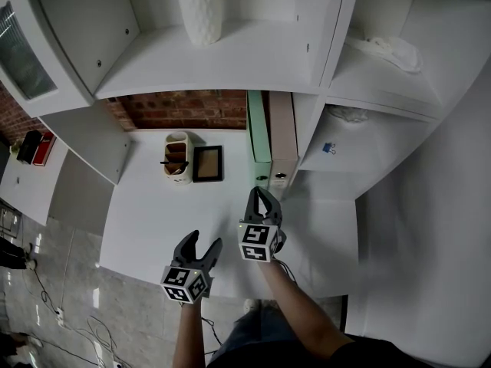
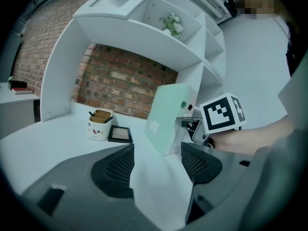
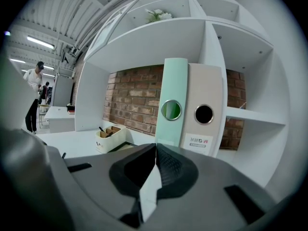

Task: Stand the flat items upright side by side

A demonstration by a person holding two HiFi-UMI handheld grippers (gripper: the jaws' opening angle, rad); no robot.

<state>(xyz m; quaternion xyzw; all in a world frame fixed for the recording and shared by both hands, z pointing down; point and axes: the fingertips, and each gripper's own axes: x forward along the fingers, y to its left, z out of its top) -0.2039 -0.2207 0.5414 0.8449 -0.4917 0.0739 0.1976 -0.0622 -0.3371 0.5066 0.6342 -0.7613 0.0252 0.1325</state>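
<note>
The mint-green cardboard binder (image 1: 258, 133) and beige cardboard binder (image 1: 282, 133) stand upright, touching, against the white shelf divider (image 1: 307, 121), with white desk (image 1: 153, 213) room on their left; my right tongs (image 1: 259, 192), closed on nothing, perhaps touch the green spine, my left tongs (image 1: 205, 240) gape empty, and only the right gripper view shows the beige spine's label (image 3: 198, 141).

**Three Cameras on One Desk Alcove**

The head view looked steeply down from high above the white desk (image 1: 153, 221), taking in the left gripper (image 1: 205, 240), the right gripper (image 1: 259, 191) and the shelves beyond. The left gripper view sat low over the desk and faced the brick wall (image 2: 120, 83). It saw the green binder (image 2: 168, 117) at a slant from its left. The right gripper view sat near the binders and faced the spines of the green one and the beige binder (image 3: 206, 109) head-on. All three views shared the green binder and the pen holder (image 3: 109, 136).
</note>
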